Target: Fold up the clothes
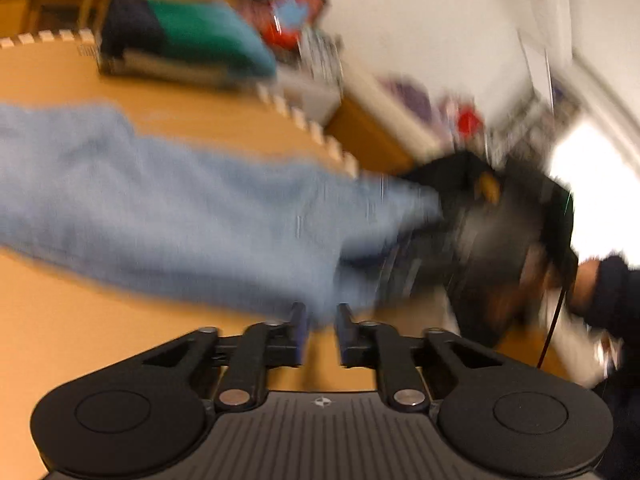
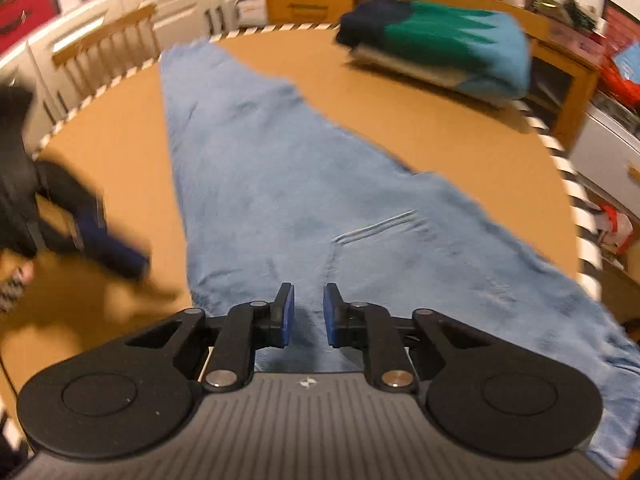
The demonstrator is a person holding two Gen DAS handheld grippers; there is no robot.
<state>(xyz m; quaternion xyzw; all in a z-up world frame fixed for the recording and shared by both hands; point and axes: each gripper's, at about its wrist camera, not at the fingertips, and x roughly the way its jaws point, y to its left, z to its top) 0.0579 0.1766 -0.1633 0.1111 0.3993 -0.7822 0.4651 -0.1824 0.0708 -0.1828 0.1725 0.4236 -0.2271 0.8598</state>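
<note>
The light blue garment [image 2: 280,184] lies spread flat on the round brown table [image 2: 420,132]. The right gripper [image 2: 308,312] hovers above its near edge, jaws narrow with nothing between them. The left gripper [image 1: 320,320], also narrow, holds nothing.

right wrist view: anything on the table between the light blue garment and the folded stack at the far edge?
Nothing. In the right wrist view only bare tabletop separates the light blue garment from the folded stack.
</note>
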